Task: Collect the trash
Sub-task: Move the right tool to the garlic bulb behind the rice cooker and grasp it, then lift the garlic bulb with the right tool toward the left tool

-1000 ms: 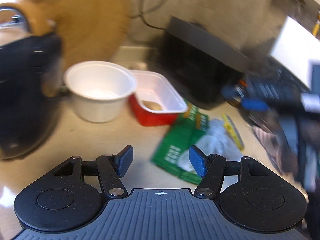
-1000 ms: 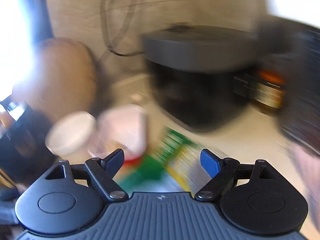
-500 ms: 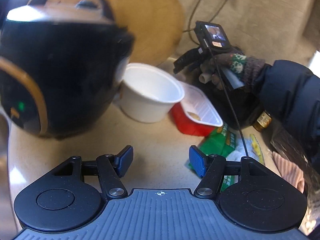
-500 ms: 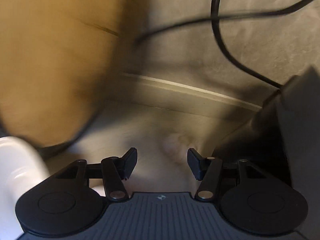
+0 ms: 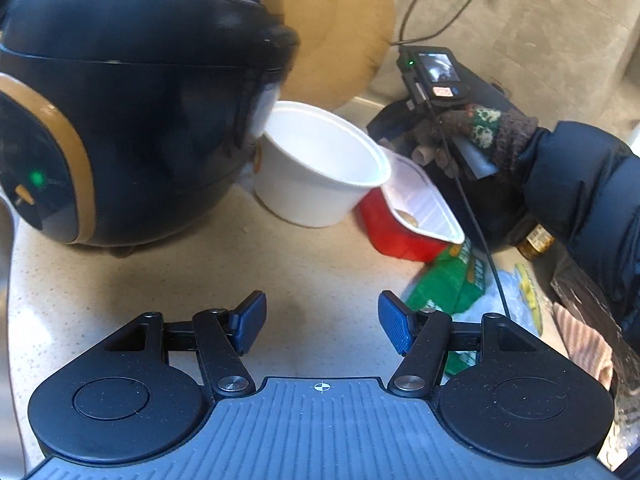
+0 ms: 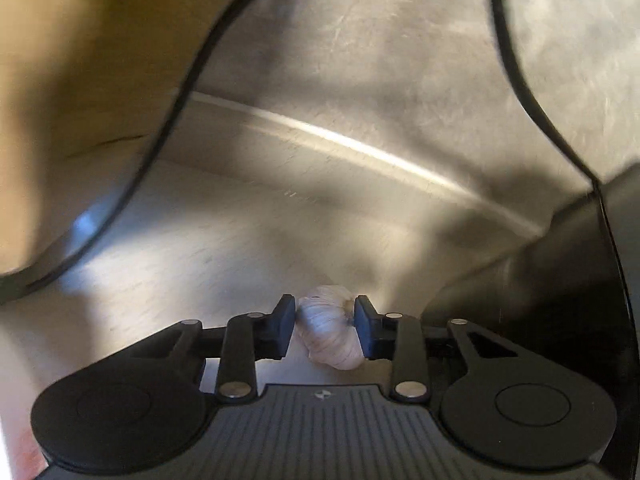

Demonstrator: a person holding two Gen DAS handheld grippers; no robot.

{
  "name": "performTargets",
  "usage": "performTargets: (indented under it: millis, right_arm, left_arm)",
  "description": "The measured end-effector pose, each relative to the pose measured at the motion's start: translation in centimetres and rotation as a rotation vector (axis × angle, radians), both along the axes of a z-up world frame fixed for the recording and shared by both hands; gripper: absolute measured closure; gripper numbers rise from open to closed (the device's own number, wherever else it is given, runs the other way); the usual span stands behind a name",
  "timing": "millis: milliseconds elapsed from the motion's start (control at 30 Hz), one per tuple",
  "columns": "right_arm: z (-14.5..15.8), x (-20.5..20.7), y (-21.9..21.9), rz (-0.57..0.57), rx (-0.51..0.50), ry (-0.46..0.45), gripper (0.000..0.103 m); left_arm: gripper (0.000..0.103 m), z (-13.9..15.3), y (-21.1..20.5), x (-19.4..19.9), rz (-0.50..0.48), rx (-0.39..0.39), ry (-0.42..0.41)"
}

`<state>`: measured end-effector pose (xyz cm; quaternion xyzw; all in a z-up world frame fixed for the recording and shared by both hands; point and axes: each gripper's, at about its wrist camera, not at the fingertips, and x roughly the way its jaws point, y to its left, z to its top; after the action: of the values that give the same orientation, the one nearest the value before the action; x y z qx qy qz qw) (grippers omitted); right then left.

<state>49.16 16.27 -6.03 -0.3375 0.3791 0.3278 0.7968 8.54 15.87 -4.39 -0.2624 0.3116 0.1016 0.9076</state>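
Note:
My right gripper points down into the back corner of the counter, its jaws closing with both pads against a white garlic bulb. In the left wrist view a gloved hand holds that gripper behind the white bowl; its fingertips are hidden there. My left gripper hangs open above the bare counter with nothing between its fingers. Beside the bowl lies a red tray with a white lining. A green wrapper and a clear plastic wrapper lie to the right.
A black and gold rice cooker stands at the left, touching the bowl. A round wooden board leans on the wall. A black appliance and power cords crowd the corner. A bottle and pink cloth sit far right.
The right gripper swung from above the wrappers to the back corner and its jaws narrowed onto the garlic bulb. The left gripper shifted left, bringing the rice cooker into view.

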Motion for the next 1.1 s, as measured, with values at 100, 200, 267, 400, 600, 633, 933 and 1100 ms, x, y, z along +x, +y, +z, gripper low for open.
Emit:
performTargets:
  millis: [100, 200, 267, 400, 600, 633, 933, 1100]
  right_arm:
    - [1.2, -1.8, -2.5, -0.011, 0.066, 0.108, 0.075]
    - [2.3, -3.9, -5.3, -0.025, 0.143, 0.194, 0.089]
    - [3.1, -5.1, -7.3, -0.037, 0.190, 0.267, 0.098]
    - [4.3, -7.7, -10.4, -0.038, 0.251, 0.334, 0.098]
    - [5.4, -10.7, -14.5, -0.094, 0.310, 0.186, 0.086]
    - [5.2, -11.2, -15.1, -0.114, 0.316, 0.169, 0.078]
    - [5.1, -9.5, -16.7, -0.152, 0.484, 0.232, 0.038]
    - [3.5, -7.4, -12.7, -0.117, 0.449, 0.284, 0.033]
  left_arm:
    - [0.036, 0.0, -0.3, 0.3, -0.040, -0.009, -0.002]
    - [0.036, 0.0, -0.6, 0.5, -0.082, -0.020, -0.008]
    - [0.036, 0.1, -0.8, 0.7, -0.109, -0.030, -0.014]
    - [0.036, -0.2, -0.7, 1.6, -0.132, -0.060, -0.025]
    - [0.036, -0.7, 0.1, 5.4, -0.090, -0.158, -0.068]
    - [0.036, -0.9, 0.1, 6.5, -0.078, -0.154, -0.063]
    - [0.055, -2.0, -2.5, 12.1, -0.125, 0.096, 0.104]
    - [0.056, -1.4, -2.2, 9.4, -0.123, 0.189, 0.159]
